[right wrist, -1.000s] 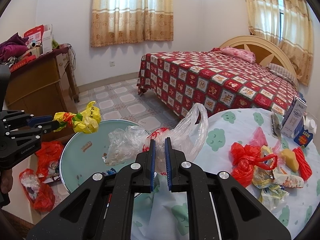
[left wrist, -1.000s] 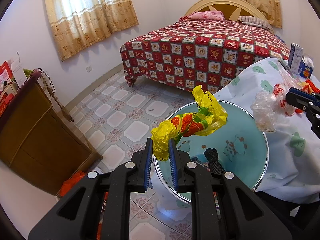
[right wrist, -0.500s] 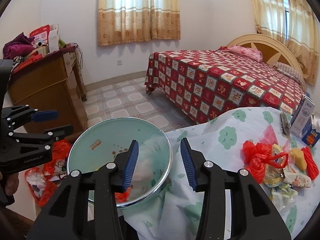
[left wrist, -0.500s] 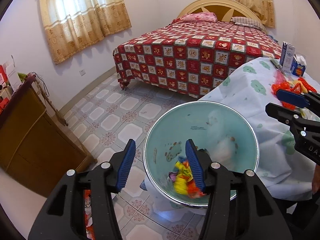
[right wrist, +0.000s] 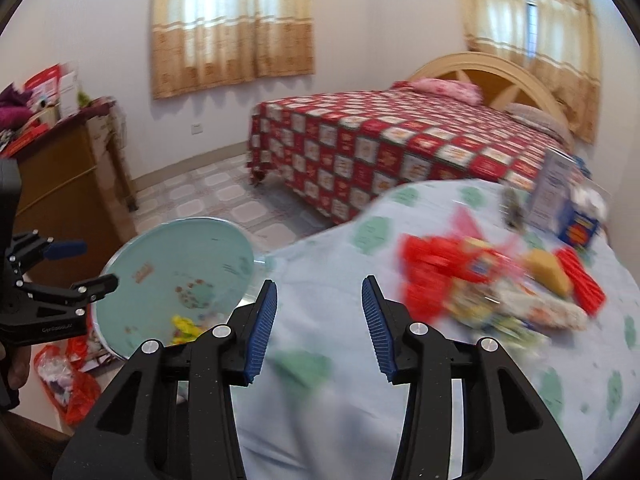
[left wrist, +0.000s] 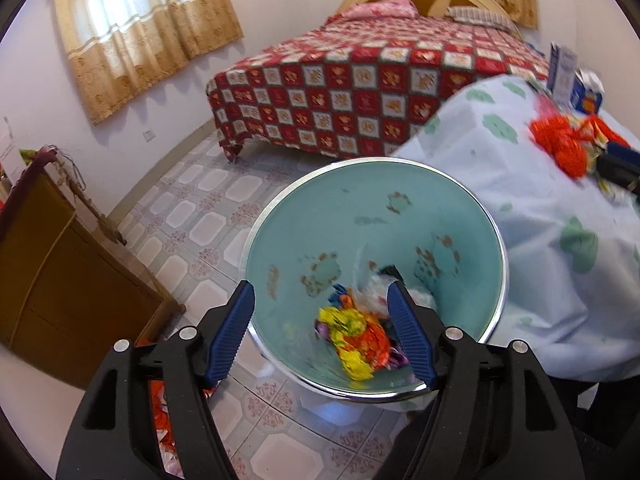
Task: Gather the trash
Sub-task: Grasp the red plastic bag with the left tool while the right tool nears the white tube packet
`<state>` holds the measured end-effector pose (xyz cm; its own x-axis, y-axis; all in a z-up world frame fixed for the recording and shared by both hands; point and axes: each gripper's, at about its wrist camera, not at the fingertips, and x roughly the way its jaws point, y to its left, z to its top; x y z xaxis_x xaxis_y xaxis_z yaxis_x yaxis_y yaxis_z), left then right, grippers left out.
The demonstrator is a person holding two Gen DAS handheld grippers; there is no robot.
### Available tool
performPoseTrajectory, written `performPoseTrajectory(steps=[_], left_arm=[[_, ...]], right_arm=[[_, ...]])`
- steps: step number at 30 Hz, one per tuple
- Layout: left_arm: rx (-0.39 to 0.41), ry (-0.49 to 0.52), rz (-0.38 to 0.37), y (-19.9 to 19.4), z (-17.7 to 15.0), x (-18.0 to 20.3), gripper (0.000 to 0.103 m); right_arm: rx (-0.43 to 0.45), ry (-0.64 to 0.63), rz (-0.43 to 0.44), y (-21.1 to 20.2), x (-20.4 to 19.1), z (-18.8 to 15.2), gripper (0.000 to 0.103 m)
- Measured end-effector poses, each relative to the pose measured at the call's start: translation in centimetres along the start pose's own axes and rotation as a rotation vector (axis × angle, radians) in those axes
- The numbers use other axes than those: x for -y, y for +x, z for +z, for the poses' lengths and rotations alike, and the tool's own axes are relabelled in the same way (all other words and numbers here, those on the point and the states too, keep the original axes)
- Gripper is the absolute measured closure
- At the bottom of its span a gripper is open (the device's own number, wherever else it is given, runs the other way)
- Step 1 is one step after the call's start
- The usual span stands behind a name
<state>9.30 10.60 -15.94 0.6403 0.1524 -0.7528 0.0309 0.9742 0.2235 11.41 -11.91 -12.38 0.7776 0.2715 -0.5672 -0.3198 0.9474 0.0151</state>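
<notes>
A teal trash bin [left wrist: 400,216] with a chrome rim stands on the floor beside the table; it also shows in the right wrist view [right wrist: 168,256]. Inside lie a yellow and orange wrapper [left wrist: 354,338] and a clear plastic bag [left wrist: 376,292]. My left gripper [left wrist: 320,332] is open and empty over the bin's near rim. My right gripper [right wrist: 318,320] is open and empty over the tablecloth, left of a pile of trash [right wrist: 492,280] with red plastic bags [right wrist: 428,264]. The left gripper also shows in the right wrist view [right wrist: 80,264], beside the bin.
The table carries a light blue cloth with green clouds [right wrist: 352,364]. A white carton [right wrist: 550,192] and a blue box [right wrist: 578,228] stand at its far side. A wooden cabinet [left wrist: 52,272] is at the left, a bed [left wrist: 372,76] behind. Red bags [right wrist: 76,384] lie on the floor.
Both grippers opened and let go: the yellow wrapper and the clear plastic bag fell into the bin. The right gripper has since swung right, over the table toward the trash pile.
</notes>
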Motion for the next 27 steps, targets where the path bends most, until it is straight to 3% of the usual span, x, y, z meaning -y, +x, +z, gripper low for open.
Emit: performPoseTrajectory(steps=[4, 12, 20, 27], left_arm=[[0.002, 0.046, -0.026, -0.1, 0.1, 2.3, 0.035], [0.050, 0.104, -0.088, -1.0, 3.3, 8.7, 0.035], [0.084, 0.146, -0.171, -1.1, 7.6, 17.7, 0.035], [0.085, 0.170, -0.192, 0.5, 10.5, 23.0, 0.035]], right_arm=[[-0.002, 0.071, -0.100, -2.3, 5.0, -1.9, 0.050], [-0.007, 0.279, -0.293, -6.7, 15.4, -7.0, 0.050], [0.004, 0.405, -0.412, -9.9, 22.2, -10.6, 0.046], [0.017, 0.490, -0.439, -11.6, 25.7, -12.9, 0.041]])
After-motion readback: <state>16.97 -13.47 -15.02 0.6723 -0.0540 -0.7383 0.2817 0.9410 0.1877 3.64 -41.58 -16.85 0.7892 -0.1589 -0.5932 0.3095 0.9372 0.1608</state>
